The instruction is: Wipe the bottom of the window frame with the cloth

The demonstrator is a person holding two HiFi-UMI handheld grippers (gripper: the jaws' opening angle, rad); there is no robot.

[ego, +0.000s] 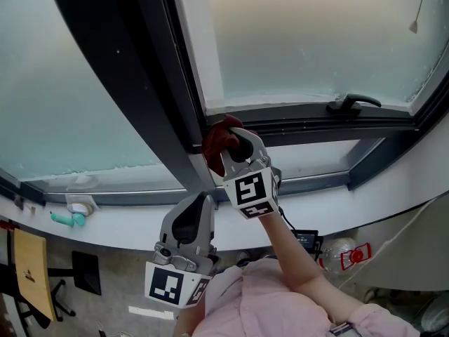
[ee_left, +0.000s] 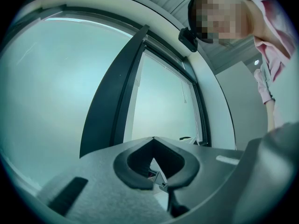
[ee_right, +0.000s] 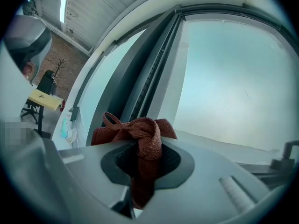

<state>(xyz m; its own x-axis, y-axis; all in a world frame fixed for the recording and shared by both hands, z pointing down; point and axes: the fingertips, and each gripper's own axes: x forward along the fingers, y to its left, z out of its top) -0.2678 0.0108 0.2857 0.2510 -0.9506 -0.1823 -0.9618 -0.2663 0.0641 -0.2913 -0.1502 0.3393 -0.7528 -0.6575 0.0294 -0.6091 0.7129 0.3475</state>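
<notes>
A dark red cloth (ego: 219, 139) is bunched in my right gripper (ego: 235, 139), which is shut on it. The cloth rests at the left end of the window's dark bottom frame rail (ego: 309, 120), right beside the slanted dark mullion (ego: 140, 83). In the right gripper view the cloth (ee_right: 140, 132) bulges out over the closed jaws of the right gripper (ee_right: 148, 146), in front of the frosted pane. My left gripper (ego: 203, 199) hangs lower, below the white sill (ego: 316, 201), touching nothing. In the left gripper view the left gripper (ee_left: 152, 141) is shut with nothing in it.
A black window handle (ego: 353, 104) sits on the frame rail to the right. A teal object (ego: 68, 218) lies on the sill at far left. Below the sill are a yellow table (ego: 29, 272), a black device (ego: 306, 239) and a clear bottle (ego: 344, 253).
</notes>
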